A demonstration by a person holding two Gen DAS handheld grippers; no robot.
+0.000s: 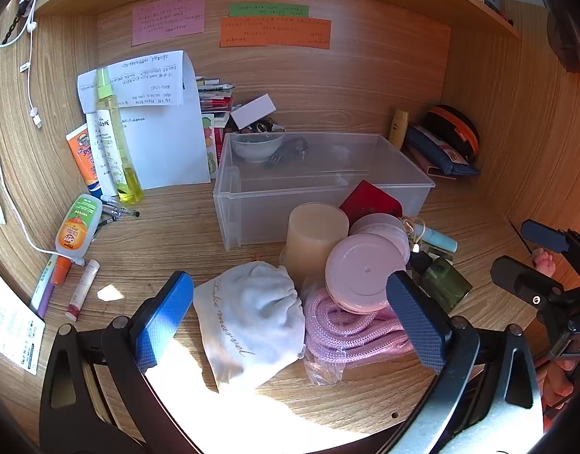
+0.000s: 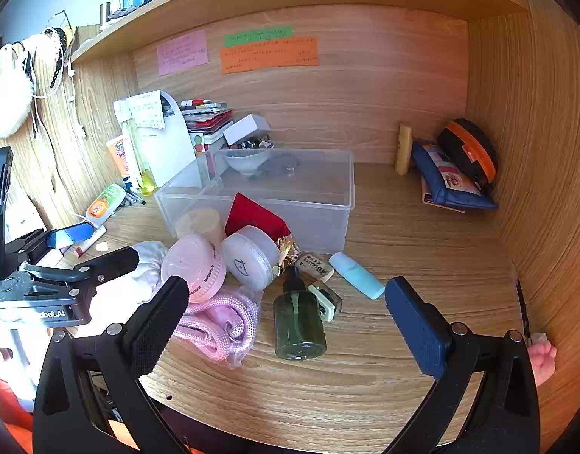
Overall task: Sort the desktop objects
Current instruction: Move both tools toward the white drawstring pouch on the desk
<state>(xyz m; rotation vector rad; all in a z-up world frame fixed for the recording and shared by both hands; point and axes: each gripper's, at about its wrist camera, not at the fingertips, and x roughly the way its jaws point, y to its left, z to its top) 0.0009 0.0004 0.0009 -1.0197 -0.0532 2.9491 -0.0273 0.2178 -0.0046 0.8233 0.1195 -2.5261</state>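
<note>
Meanwhile, left gripper (image 1: 290, 314) – fingers spread over white pouch (image 1: 248, 321) | right gripper (image 2: 286, 325) – spread, empty, near green bottle (image 2: 299, 325) | clear bin (image 2: 290, 193) behind pouch

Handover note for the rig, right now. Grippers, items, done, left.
Left gripper: open, empty, over the white pouch and pink rope.
Right gripper: open, empty, over the green bottle.
Clear bin holds a bowl and a small dark item.
Pink jar, white jar, beige cup, red pouch and blue tube sit unsorted in front of the bin.
</note>
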